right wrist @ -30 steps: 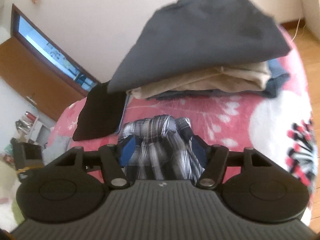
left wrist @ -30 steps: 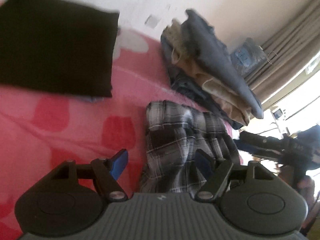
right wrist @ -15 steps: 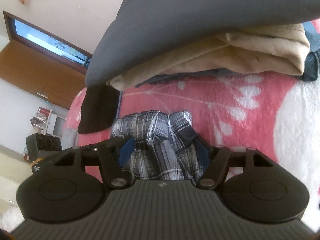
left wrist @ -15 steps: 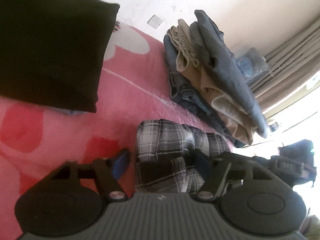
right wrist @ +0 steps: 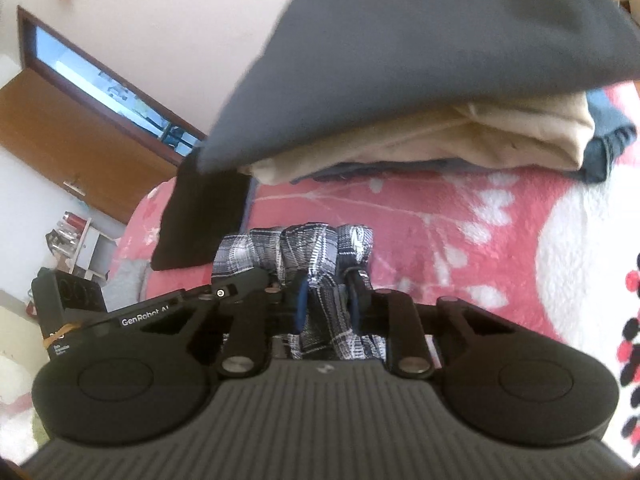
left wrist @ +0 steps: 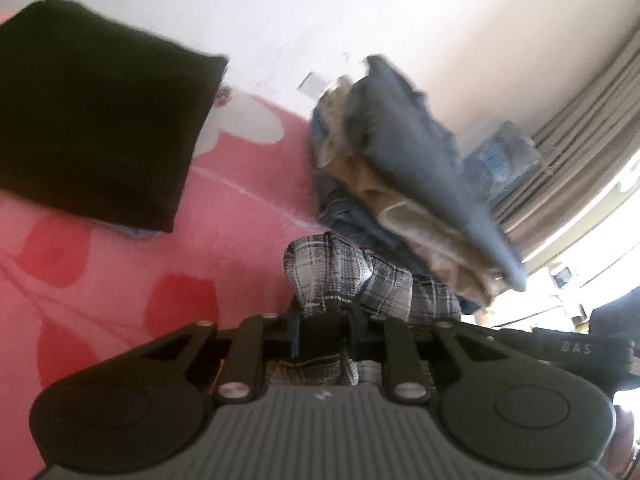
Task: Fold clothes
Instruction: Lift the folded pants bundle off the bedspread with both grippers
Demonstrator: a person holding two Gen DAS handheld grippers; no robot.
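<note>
Both grippers have just been closing, and each now pinches the plaid garment [left wrist: 348,280] with cloth bunched between its pads. The left gripper [left wrist: 324,334] has its jaws drawn in tight on a dark fold at the near end of the plaid garment, which humps up just beyond the fingertips. The right gripper [right wrist: 326,306] grips another gathered bunch of it, its blue pads [right wrist: 301,307] pressed into the cloth. The plaid garment lies on the pink blanket [right wrist: 432,220], just in front of the stack of folded clothes [right wrist: 420,80]. A black folded piece [left wrist: 96,128] rests well to the left of that stack.
</note>
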